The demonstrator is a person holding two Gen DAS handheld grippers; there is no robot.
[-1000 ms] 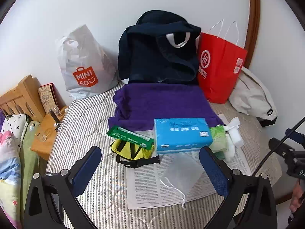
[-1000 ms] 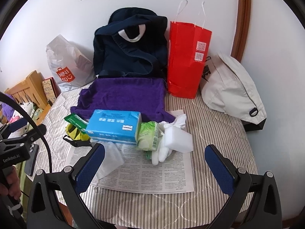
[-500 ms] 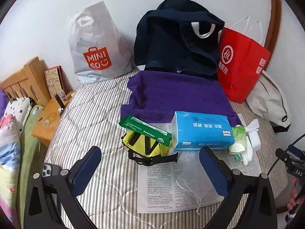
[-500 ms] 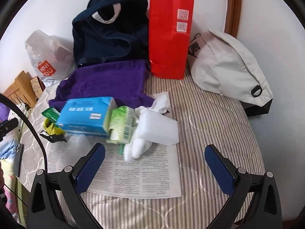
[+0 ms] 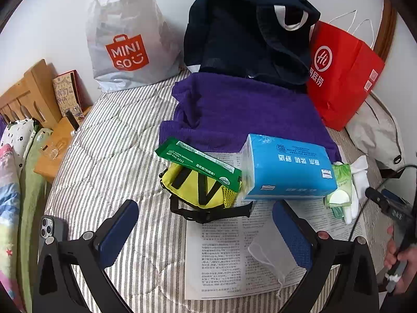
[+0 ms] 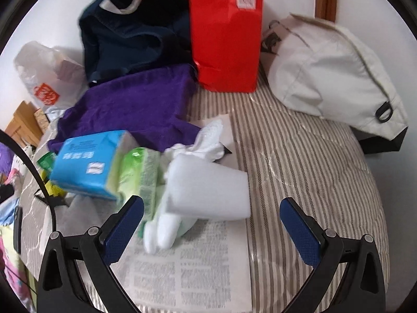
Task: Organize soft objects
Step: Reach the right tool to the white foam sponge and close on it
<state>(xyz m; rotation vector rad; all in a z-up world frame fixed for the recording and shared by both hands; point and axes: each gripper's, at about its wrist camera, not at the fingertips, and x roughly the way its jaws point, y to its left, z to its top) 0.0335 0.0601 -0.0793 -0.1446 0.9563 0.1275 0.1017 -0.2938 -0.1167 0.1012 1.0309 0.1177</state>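
Observation:
A heap of soft things lies on a newspaper (image 5: 224,255) on the striped bed. In the left wrist view I see a yellow pouch (image 5: 198,185) under a green packet (image 5: 200,163), a blue tissue pack (image 5: 286,168), a green wipes pack (image 5: 338,187) and a purple towel (image 5: 242,112). My left gripper (image 5: 206,232) is open, just short of the yellow pouch. In the right wrist view a white foam block (image 6: 208,190) rests on white gloves (image 6: 161,230) beside the blue tissue pack (image 6: 88,161). My right gripper (image 6: 211,227) is open, close before the foam block.
At the back stand a dark blue bag (image 5: 250,26), a red paper bag (image 5: 341,73), a grey Miniso bag (image 5: 125,39) and a cream bag (image 6: 331,73). A phone (image 5: 50,230) lies at the left. A clear plastic bag (image 5: 271,250) lies on the newspaper.
Both grippers have moved forward and down toward the heap. The left one has shifted left toward the yellow pouch, the right one has closed in on the foam block. Both stay open.

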